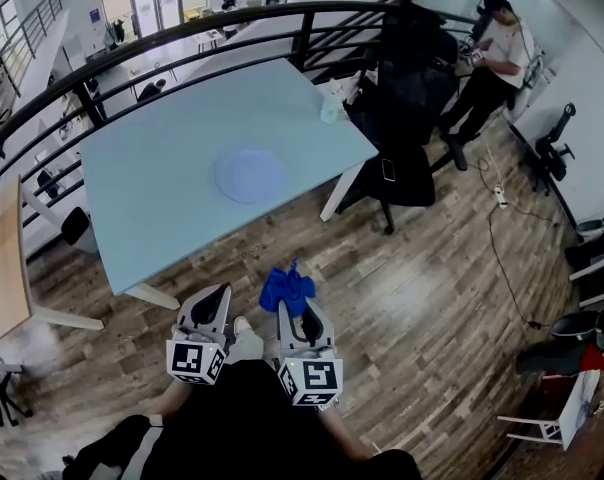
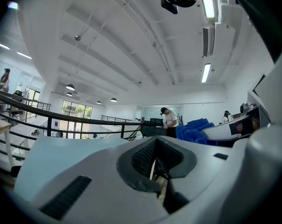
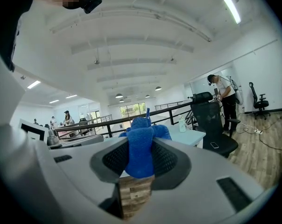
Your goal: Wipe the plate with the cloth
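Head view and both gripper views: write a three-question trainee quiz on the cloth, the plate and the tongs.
1. True or false: the blue cloth is clamped in the right tongs.
2. Multiple choice: the plate lies A) in the left tongs, B) on the light blue table, C) under the cloth.
3. Fill in: the left tongs are shut and hold ____.

Key: 1 true; 2 B; 3 nothing.
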`<action>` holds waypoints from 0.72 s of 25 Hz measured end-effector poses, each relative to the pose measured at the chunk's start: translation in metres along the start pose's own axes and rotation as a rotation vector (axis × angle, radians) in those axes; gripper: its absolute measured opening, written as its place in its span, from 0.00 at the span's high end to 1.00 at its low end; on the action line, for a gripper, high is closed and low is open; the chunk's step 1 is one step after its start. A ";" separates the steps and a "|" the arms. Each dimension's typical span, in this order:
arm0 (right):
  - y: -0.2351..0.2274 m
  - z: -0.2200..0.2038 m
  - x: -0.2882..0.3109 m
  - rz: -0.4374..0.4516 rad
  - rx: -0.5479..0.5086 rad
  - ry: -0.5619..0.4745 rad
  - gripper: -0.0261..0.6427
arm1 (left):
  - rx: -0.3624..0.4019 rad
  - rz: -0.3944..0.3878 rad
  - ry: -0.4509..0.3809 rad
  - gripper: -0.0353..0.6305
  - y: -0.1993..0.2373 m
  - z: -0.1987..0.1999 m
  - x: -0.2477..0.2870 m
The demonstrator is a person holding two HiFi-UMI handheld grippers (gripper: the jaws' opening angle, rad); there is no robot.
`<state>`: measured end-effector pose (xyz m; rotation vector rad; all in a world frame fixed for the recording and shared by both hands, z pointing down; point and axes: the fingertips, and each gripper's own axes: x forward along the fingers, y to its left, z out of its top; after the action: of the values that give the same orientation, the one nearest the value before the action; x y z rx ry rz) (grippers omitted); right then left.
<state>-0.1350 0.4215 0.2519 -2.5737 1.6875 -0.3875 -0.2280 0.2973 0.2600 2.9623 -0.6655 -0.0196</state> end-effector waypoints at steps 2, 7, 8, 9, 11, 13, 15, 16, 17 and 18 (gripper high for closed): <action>0.001 0.005 0.015 0.010 0.011 -0.004 0.78 | 0.008 -0.004 0.001 0.94 0.009 0.006 0.014; 0.011 0.015 0.049 0.040 -0.026 -0.009 0.78 | 0.016 -0.022 0.000 0.94 0.029 0.013 0.044; 0.012 0.017 0.055 0.044 -0.034 -0.011 0.78 | 0.016 -0.029 0.000 0.94 0.031 0.014 0.050; 0.012 0.019 0.061 0.049 -0.040 -0.011 0.78 | 0.014 -0.034 -0.001 0.95 0.032 0.015 0.057; 0.012 0.025 0.076 0.057 -0.048 -0.011 0.78 | 0.004 -0.038 -0.005 0.94 0.040 0.017 0.072; 0.012 0.033 0.093 0.058 -0.053 -0.017 0.78 | -0.004 -0.037 -0.009 0.95 0.050 0.019 0.086; 0.012 0.038 0.109 0.062 -0.058 -0.020 0.78 | -0.008 -0.035 -0.014 0.94 0.061 0.020 0.098; 0.012 0.040 0.116 0.065 -0.062 -0.021 0.78 | -0.006 -0.033 -0.016 0.95 0.067 0.021 0.103; 0.014 0.040 0.123 0.069 -0.066 -0.021 0.78 | -0.002 -0.031 -0.018 0.95 0.072 0.022 0.107; 0.015 0.040 0.130 0.071 -0.067 -0.019 0.78 | 0.000 -0.027 -0.020 0.95 0.078 0.024 0.111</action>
<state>-0.0897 0.2930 0.2345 -2.5449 1.8101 -0.3068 -0.1614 0.1771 0.2459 2.9751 -0.6284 -0.0511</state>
